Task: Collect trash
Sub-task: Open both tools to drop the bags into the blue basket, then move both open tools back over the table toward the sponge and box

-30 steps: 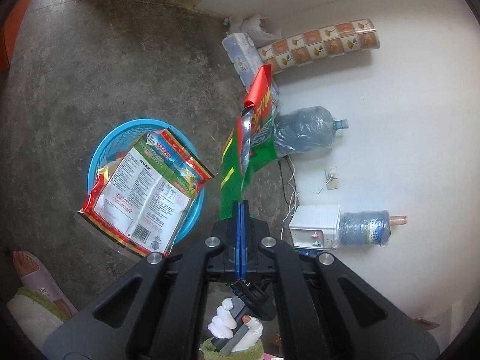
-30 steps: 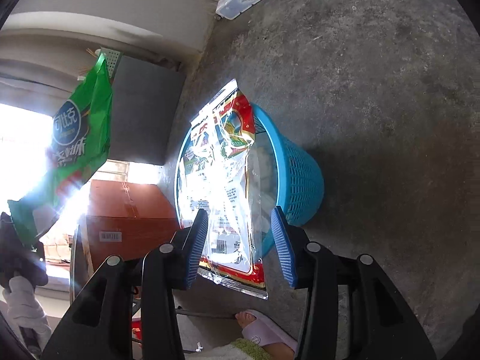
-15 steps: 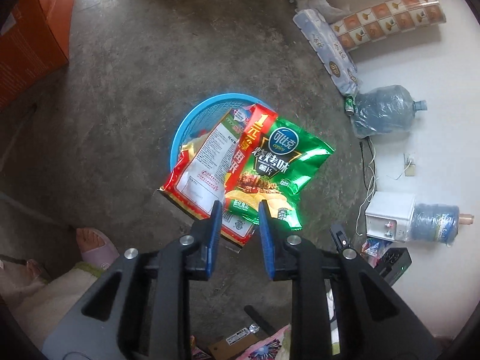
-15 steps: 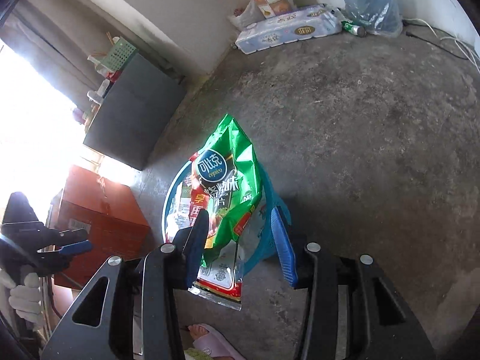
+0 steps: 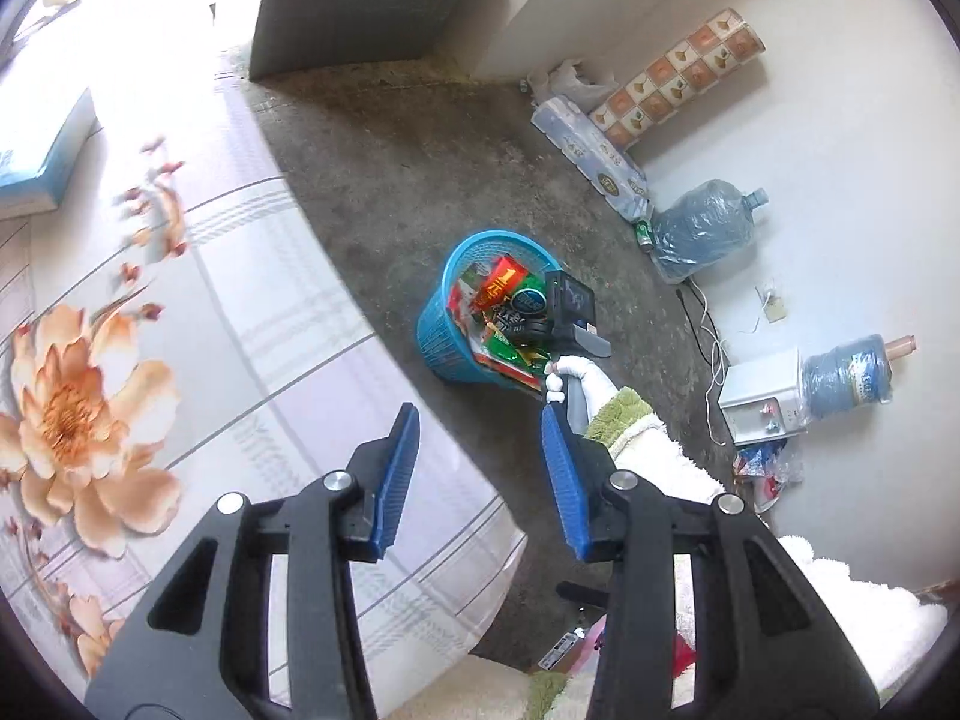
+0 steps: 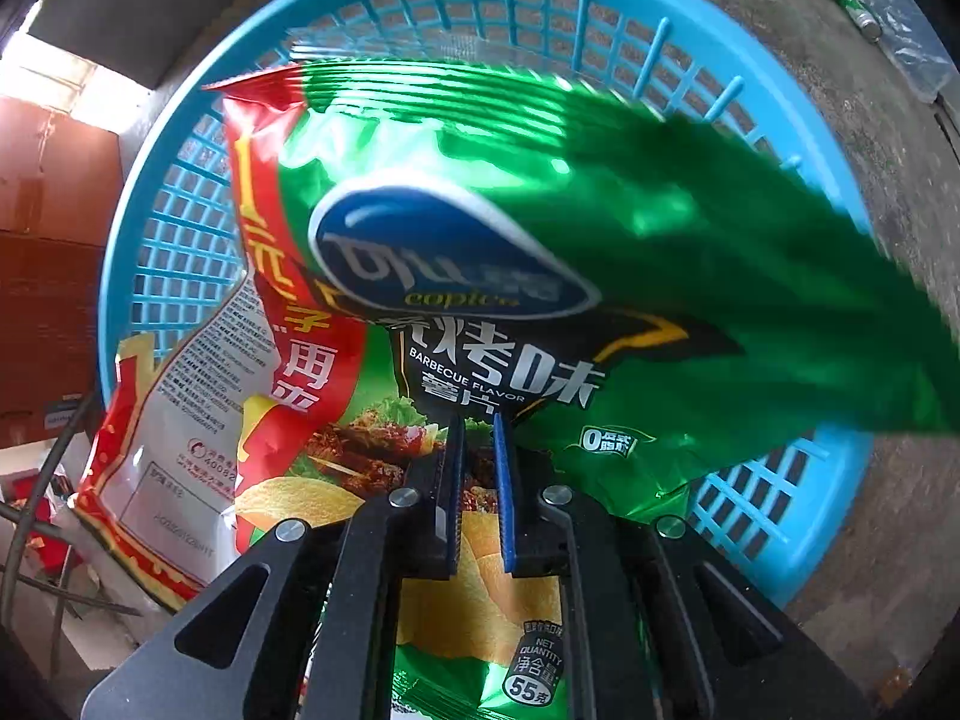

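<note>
The round blue lattice basket [image 6: 180, 228] holds a glossy green crisp bag [image 6: 600, 276] over a red-edged packet [image 6: 180, 420], right fingers [image 6: 454, 480] narrowed, seemingly pinching the bag; left fingers [image 5: 399, 468] wide.

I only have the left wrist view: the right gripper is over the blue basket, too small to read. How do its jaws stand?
Observer: In the right wrist view, the right gripper has its jaws nearly together with a thin gap, against the green chip bag. I cannot confirm a pinch.
Reviewer: Is the bag fully inside?
Observer: No. Its blurred right edge covers the blue basket rim.
Reviewer: Anything beneath it?
Observer: A red-and-white packet, printed back up.
</note>
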Demonstrator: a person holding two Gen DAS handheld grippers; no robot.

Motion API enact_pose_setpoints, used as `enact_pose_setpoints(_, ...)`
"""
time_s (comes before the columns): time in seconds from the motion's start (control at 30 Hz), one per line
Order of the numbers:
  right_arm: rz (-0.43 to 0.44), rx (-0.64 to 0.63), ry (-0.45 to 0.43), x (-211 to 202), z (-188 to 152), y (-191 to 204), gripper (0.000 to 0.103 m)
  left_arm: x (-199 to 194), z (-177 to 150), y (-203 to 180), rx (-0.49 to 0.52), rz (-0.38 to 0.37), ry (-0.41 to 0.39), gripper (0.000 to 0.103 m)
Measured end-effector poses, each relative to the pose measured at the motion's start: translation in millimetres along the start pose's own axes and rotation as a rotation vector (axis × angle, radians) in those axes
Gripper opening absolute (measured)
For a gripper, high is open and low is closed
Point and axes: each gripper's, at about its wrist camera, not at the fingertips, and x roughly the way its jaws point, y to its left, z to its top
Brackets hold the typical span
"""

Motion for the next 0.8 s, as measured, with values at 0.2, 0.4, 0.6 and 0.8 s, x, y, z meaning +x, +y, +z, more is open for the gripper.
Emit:
enact_pose_setpoints(0.2, -0.098, -0.044, 0.032, 3, 13, 14, 0.010, -64, -42, 61, -0.148, 0.076, -0.150, 0.041)
enact_pose_setpoints(0.4, -0.002, 0.031, 0.009, -25, 9, 1, 0.016, -102, -68, 91, -0.240, 0.082, -0.245, 0.045)
enact_pose_setpoints(0.6, 0.087, 0.044, -0.086, -76, -6, -8, 0.043, -126, -86, 99, -0.258, 0.059, -0.302, 0.048)
enact_pose_setpoints(0.8, 0.205, 0.049, -0.200, -129, -31, 3, 0.046, -143, -106, 104, -0.265, 0.042, -0.348, 0.049)
